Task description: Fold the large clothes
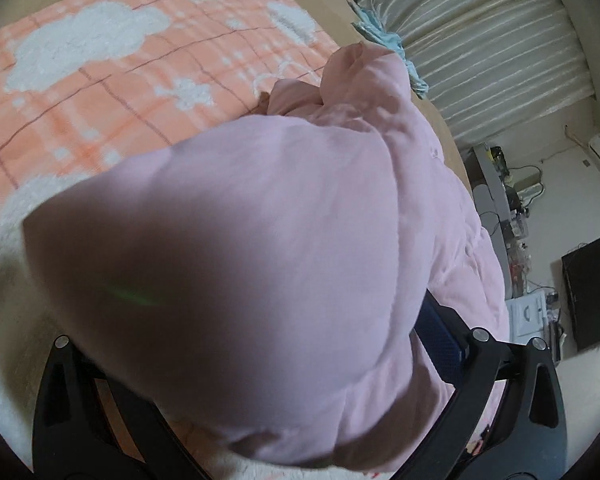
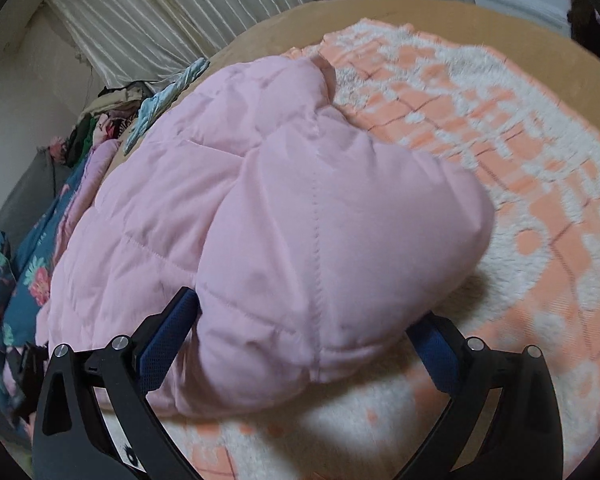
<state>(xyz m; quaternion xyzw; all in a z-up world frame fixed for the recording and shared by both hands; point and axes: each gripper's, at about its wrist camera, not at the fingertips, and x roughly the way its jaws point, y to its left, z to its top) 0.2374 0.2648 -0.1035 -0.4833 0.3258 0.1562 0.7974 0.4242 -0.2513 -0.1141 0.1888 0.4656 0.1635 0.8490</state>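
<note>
A pink quilted jacket (image 1: 284,240) lies bunched on an orange-and-white plaid fleece blanket (image 1: 120,80). In the left wrist view a thick fold of it fills my left gripper (image 1: 260,320). The fold hides the left finger, and the blue pad of the right finger (image 1: 440,332) presses its side. In the right wrist view the jacket (image 2: 284,208) bulges forward between both blue pads (image 2: 168,332) of my right gripper (image 2: 306,308). That fold is raised and throws a shadow on the blanket (image 2: 520,184). Both grippers stand wide, clamped on the padded bulk.
The blanket covers a tan bed sheet (image 2: 380,12). A pale curtain (image 2: 160,8) hangs behind. Mixed clothes (image 2: 100,120) and teal floral fabric (image 2: 20,280) lie beside the jacket, with a light-blue cloth (image 1: 396,48) near it. A cluttered desk (image 1: 500,200) and a black box (image 1: 588,288) stand off the bed.
</note>
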